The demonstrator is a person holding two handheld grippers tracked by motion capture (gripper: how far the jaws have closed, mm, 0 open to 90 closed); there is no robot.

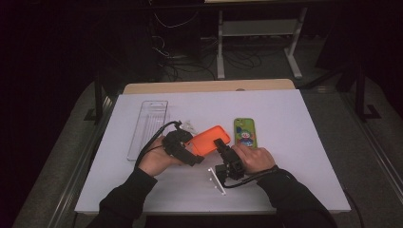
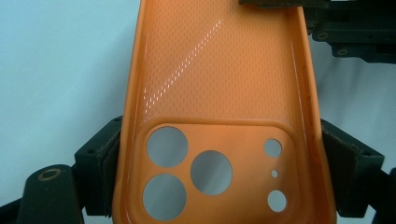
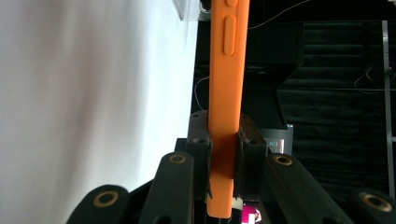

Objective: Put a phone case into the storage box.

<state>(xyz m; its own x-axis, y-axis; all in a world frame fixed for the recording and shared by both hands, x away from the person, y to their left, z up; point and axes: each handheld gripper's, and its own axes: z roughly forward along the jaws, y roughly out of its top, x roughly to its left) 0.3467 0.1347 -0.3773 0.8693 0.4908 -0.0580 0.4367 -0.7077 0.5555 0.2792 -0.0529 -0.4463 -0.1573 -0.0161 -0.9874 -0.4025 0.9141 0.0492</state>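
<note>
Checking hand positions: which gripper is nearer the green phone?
Right. The right gripper sits just left of the green phone; the left gripper is farther left, across the orange case.

A: What kind of place is this?
B: It looks like a lab. A white board (image 1: 285, 142) lies on a table, and behind its far edge I see tangled cables (image 1: 190, 61) and a metal stand (image 1: 259, 35) on the dark floor.

Cams: one overhead, two riding the tongs.
High view looks forward and down over the bench (image 1: 285, 109); both tong cams sit close on the orange case (image 2: 219, 70), shared by all three.
</note>
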